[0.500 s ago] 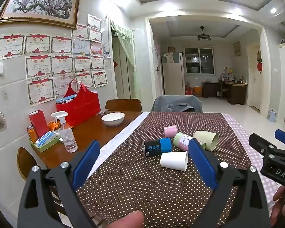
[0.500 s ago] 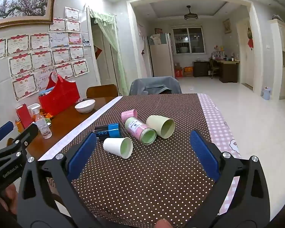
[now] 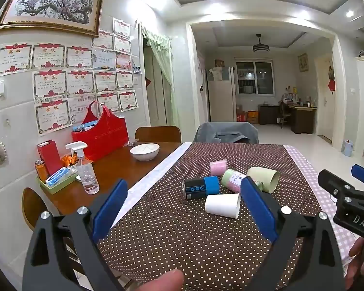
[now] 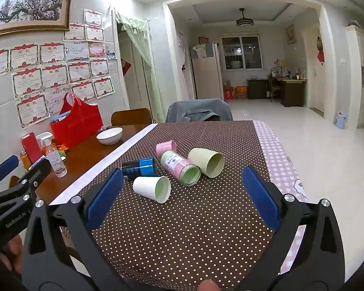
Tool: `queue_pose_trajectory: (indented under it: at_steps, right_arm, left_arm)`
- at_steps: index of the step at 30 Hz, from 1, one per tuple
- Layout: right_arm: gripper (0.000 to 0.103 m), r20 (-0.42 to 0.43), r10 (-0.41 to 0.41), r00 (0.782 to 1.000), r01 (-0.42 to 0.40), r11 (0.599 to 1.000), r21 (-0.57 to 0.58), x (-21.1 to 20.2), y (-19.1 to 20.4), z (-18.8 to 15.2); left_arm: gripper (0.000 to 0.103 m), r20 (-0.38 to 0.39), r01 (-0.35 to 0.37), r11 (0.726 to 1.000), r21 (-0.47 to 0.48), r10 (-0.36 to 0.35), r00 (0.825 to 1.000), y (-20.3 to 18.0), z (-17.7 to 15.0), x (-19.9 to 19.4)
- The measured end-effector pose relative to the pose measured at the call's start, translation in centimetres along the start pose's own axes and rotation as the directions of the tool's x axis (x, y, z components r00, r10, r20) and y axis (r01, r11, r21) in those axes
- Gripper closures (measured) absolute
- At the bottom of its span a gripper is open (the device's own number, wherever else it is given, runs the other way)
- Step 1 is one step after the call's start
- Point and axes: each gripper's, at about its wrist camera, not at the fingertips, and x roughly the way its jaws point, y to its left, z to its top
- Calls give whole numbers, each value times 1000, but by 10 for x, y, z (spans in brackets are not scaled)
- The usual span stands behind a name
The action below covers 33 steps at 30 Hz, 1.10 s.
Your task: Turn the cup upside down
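Several cups lie on their sides on the dotted brown tablecloth [image 3: 182, 237]: a white paper cup [image 3: 222, 205] [image 4: 153, 188] nearest, a black-and-blue cup [image 3: 201, 186] [image 4: 139, 166], a pink-and-green labelled cup [image 3: 233, 179] [image 4: 180, 167], a pale green cup [image 3: 264, 178] [image 4: 207, 161] and a small pink cup [image 3: 218, 166] [image 4: 166, 146]. My left gripper [image 3: 184, 208] is open and empty, short of the white cup. My right gripper [image 4: 182, 201] is open and empty, just short of the same cups; it also shows at the right edge of the left wrist view [image 3: 349, 194].
The bare wooden table part on the left holds a white bowl [image 3: 144, 150], a spray bottle [image 3: 85, 169], a red bag [image 3: 102, 135] and a small tray of items [image 3: 55, 179]. Chairs [image 3: 227, 133] stand at the far edge. The pink checked cloth edge [image 4: 276, 155] is on the right.
Both grippers have edged slightly forward toward the cups. The cups have not moved.
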Motion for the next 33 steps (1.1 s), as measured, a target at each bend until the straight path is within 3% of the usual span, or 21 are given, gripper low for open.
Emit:
queue_pose_trajectory:
  at_steps: [33]
  right_arm:
    - [6, 0, 7, 1000, -7, 1000, -5, -1, 5, 8]
  left_arm:
    - [10, -1, 2, 1000, -8, -2, 1000, 1, -1, 1]
